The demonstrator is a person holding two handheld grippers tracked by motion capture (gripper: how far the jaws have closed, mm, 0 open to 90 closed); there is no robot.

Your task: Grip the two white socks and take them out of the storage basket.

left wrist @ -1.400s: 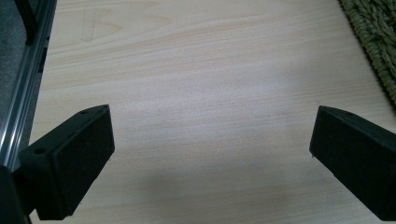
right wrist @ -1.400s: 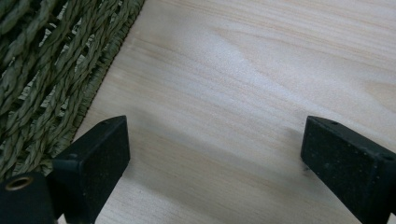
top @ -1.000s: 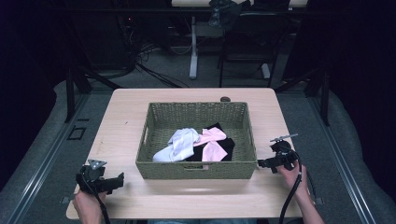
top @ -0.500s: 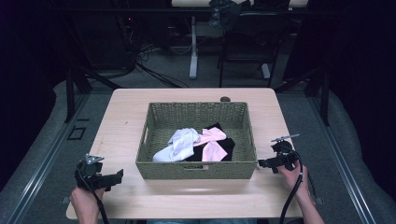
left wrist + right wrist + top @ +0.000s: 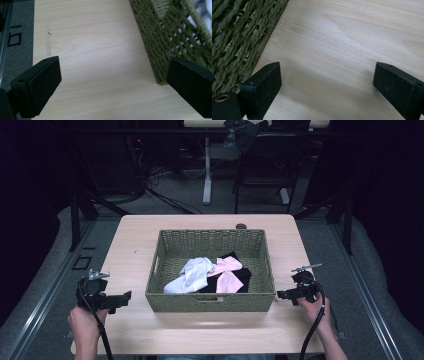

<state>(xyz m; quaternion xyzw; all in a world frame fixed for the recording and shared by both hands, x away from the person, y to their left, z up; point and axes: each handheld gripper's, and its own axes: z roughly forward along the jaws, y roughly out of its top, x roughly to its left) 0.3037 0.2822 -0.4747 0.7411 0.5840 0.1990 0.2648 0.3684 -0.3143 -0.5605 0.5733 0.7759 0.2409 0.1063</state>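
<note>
My left claw (image 5: 125, 296) sits at about eight o'clock on the table (image 5: 135, 245), jaws spread wide with only bare wood between them; in the left gripper view (image 5: 110, 87) the basket's near corner stands just beside one jaw. My right claw (image 5: 281, 295) is at four o'clock, also gaping wide over bare wood (image 5: 327, 87), close to the basket's side wall. I count two claws, two hands, one basket and three pieces of cloth.

The basket (image 5: 210, 302) is a rectangular olive-green woven one, sitting at the table's centre, with a small handle slot in its near wall. Inside it I see a white cloth (image 5: 192, 275) crumpled toward seven o'clock, a pink cloth (image 5: 227, 275) beside it toward five o'clock, and a black cloth (image 5: 244, 275) lying partly under both.

A small dark round thing (image 5: 241, 226) lies at twelve o'clock, just behind the basket's far rim; I cannot tell what it is. The basket's walls stand between each claw and the cloths.
</note>
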